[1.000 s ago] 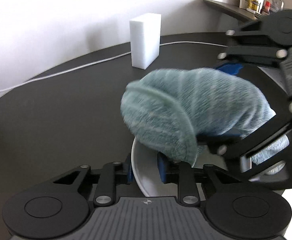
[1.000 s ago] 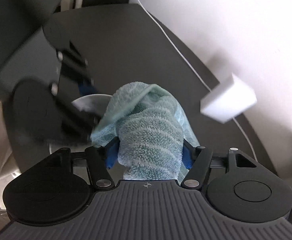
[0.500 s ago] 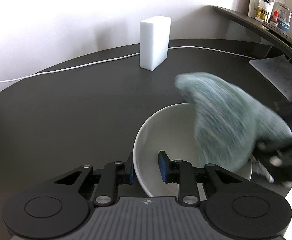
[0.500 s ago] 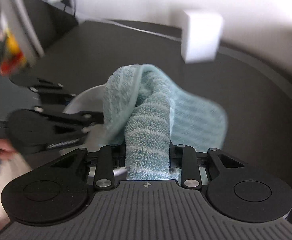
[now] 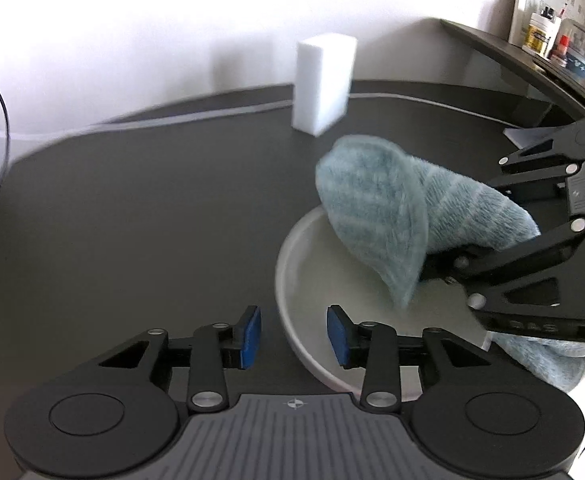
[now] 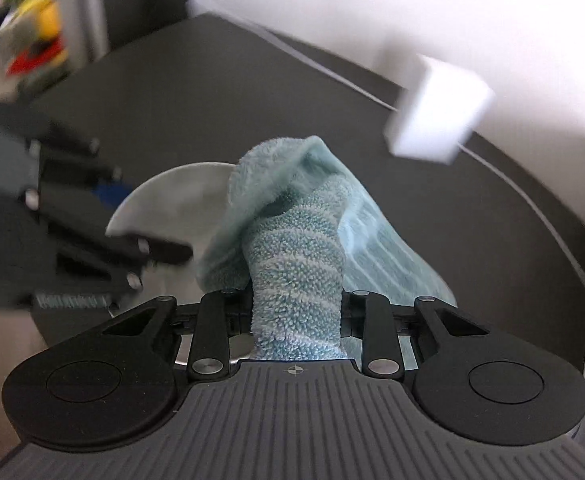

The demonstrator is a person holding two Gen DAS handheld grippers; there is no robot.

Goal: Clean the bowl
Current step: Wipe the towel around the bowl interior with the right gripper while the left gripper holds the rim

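The bowl (image 5: 308, 280), white and shallow, sits on the dark table (image 5: 132, 220) directly ahead of the left gripper (image 5: 293, 334), and we read the scene from left to right. At left, the blue pads (image 5: 251, 334) of that gripper straddle the near rim; its jaws are opening and the pads appear clear of the rim, so we judge that the bowl is no longer pinned. Here lies the chief risk: any sideways wipe could push the unrestrained bowl across the smooth table or tip it on its edge. At centre, the striped teal cloth (image 5: 376, 216) drapes over the far side of the bowl. At right, the right gripper (image 6: 295, 308) is clamped narrowly on a bunched fold of this cloth; a loose tail hangs beside the bowl and could snag the rim or drag outside it. Beyond, an upright white block (image 5: 322, 84) stands well apart, beside a white cable (image 5: 212, 114).
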